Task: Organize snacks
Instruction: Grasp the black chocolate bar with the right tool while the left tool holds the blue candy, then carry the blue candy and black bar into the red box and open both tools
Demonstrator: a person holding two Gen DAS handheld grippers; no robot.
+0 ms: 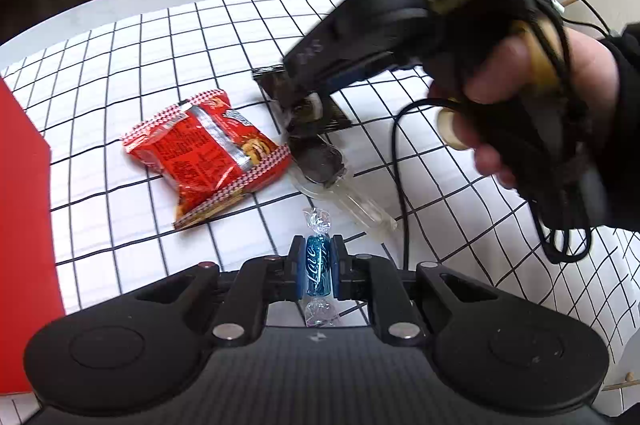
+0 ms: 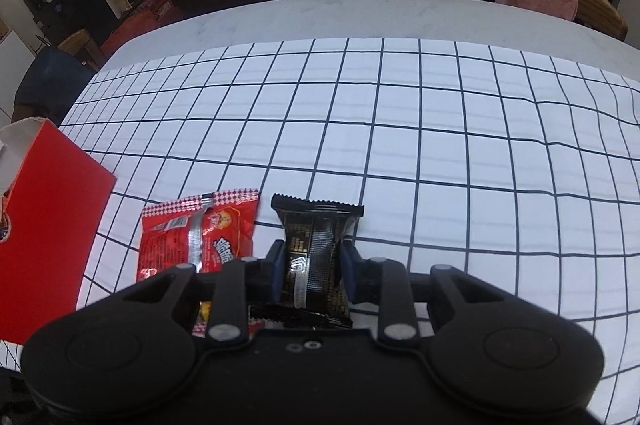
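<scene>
The left gripper (image 1: 316, 271) is pinching a blue candy (image 1: 318, 267) above the worktop (image 2: 440, 145), while the right gripper (image 2: 313, 271) is squeezing its jaws onto the black snack packet (image 2: 316, 249) lying beside the red packet (image 2: 200, 233).

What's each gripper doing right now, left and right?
Left gripper: shut on the blue candy.
Right gripper: shut on the black snack packet.
</scene>
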